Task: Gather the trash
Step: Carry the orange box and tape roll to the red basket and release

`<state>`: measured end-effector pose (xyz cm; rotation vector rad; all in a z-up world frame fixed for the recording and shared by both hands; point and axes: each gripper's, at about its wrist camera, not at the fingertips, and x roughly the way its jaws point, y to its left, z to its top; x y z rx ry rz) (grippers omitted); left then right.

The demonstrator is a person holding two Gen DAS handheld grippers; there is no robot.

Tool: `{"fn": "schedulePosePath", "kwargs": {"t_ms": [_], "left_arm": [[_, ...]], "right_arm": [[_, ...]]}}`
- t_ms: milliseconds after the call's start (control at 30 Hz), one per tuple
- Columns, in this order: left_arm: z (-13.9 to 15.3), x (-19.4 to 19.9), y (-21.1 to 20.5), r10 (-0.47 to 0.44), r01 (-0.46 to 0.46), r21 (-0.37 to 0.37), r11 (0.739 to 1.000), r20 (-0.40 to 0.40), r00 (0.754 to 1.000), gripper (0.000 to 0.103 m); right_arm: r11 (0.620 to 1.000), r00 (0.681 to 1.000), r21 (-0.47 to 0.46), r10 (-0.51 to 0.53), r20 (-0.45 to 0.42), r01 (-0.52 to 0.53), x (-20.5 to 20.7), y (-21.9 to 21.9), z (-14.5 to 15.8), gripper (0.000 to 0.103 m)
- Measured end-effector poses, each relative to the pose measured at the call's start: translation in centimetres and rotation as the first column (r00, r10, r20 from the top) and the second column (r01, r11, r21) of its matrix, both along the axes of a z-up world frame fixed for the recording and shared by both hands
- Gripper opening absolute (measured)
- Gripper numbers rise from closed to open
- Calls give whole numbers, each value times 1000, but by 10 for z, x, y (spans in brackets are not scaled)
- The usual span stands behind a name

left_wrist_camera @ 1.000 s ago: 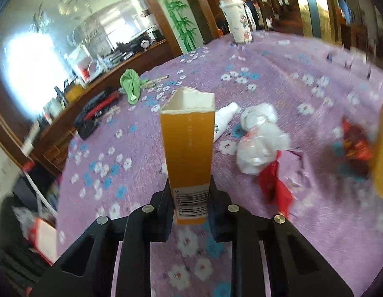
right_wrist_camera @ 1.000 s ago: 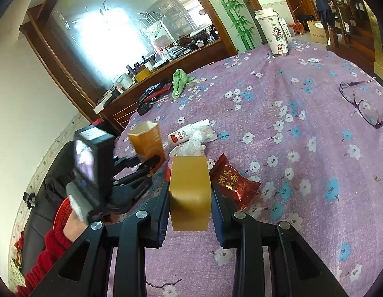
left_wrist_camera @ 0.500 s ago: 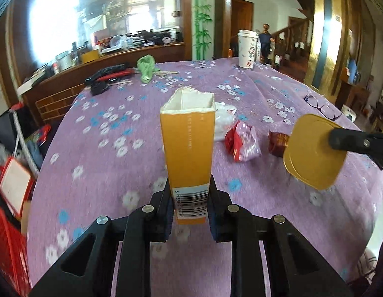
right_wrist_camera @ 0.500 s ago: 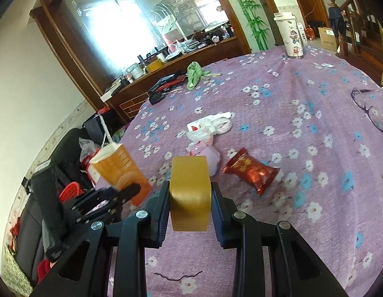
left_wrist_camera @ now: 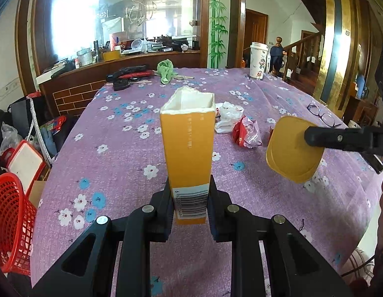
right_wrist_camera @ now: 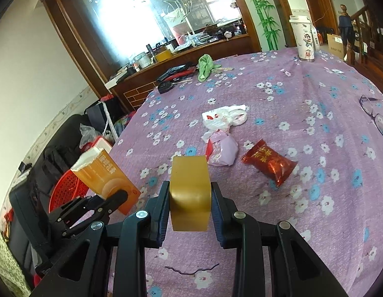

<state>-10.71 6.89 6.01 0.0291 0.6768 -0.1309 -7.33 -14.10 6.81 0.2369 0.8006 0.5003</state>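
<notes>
An orange carton (left_wrist_camera: 187,148) with a torn-open white top stands upright in my left gripper (left_wrist_camera: 189,198), which is shut on its barcode end. My right gripper (right_wrist_camera: 190,198) is shut on a yellow plastic tub (right_wrist_camera: 190,193). In the left wrist view the tub (left_wrist_camera: 294,149) shows its base, held above the table at the right. In the right wrist view the carton (right_wrist_camera: 102,173) hangs over the table's left edge, above a red mesh basket (right_wrist_camera: 65,188). On the purple cloth lie a white plastic bag (right_wrist_camera: 225,117), a pink-and-red wrapper (right_wrist_camera: 221,151) and a red snack packet (right_wrist_camera: 270,162).
The red basket (left_wrist_camera: 11,222) sits on the floor left of the table, beside a red-rimmed box (left_wrist_camera: 24,163). Glasses (left_wrist_camera: 323,117) lie at the right, and a tall paper cup (left_wrist_camera: 258,60), a green cloth (left_wrist_camera: 166,70) and black tools (left_wrist_camera: 128,74) at the far side.
My left gripper has swung with the carton toward the table's left edge and rolled level, bringing the red basket into view. The right gripper has drifted back from the trash with the tub.
</notes>
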Motion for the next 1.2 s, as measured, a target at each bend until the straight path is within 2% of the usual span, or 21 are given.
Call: {"fn": "schedulePosePath", "kwargs": {"t_ms": [367, 1000, 1200], "left_arm": [[3, -13, 14, 30, -29, -25, 999, 23, 999, 22], [8, -43, 64, 164, -162, -28, 986, 77, 983, 22], [10, -49, 76, 183, -179, -40, 983, 94, 979, 22]], "right_arm": [[997, 999, -61, 36, 2, -36, -12, 26, -1, 33], [978, 991, -163, 131, 12, -127, -29, 89, 0, 33], [971, 988, -187, 152, 14, -147, -34, 106, 2, 33]]}}
